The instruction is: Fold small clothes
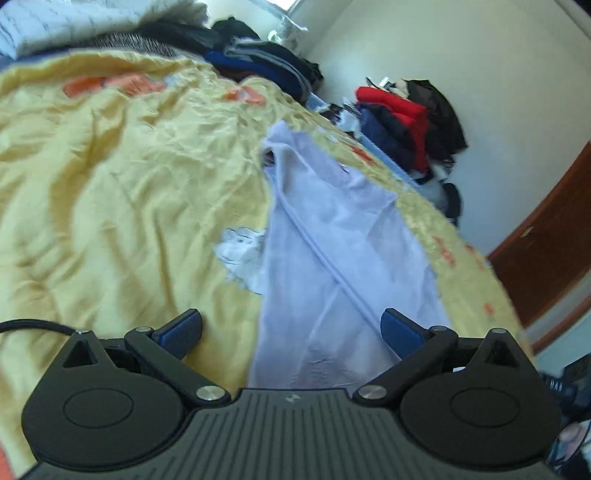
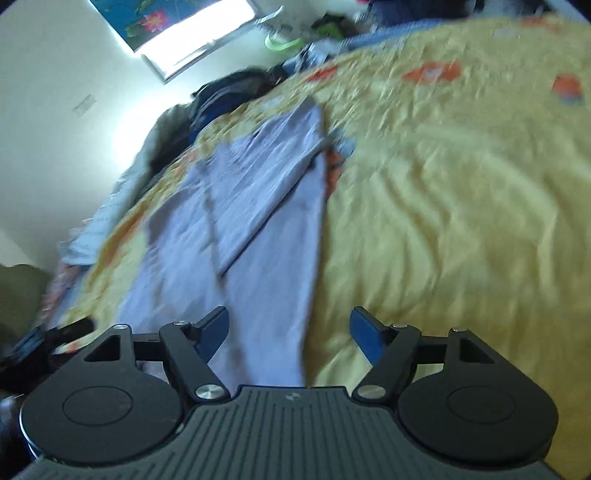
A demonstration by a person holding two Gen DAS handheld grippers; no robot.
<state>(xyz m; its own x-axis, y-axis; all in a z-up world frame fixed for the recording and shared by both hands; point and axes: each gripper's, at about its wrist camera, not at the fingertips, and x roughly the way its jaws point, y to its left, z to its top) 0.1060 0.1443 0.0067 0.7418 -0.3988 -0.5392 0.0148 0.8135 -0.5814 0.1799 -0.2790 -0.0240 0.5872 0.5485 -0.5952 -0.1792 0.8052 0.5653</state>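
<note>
A pale lavender garment [image 1: 328, 236] lies stretched lengthwise on the yellow bedspread [image 1: 110, 192], partly folded over itself. My left gripper [image 1: 291, 328] is open above its near end, empty. In the right wrist view the same garment [image 2: 251, 206] runs away from me, with one side folded across. My right gripper [image 2: 288, 325] is open over the garment's near right edge, empty. A small white cloth [image 1: 243, 254] pokes out from under the garment's left side.
Dark folded clothes [image 1: 266, 62] are piled at the bed's far end. Red and navy jackets [image 1: 399, 122] hang by the wall. A brown door [image 1: 546, 236] stands at the right. A window [image 2: 192, 33] and more dark clothes [image 2: 229, 92] show beyond the bed.
</note>
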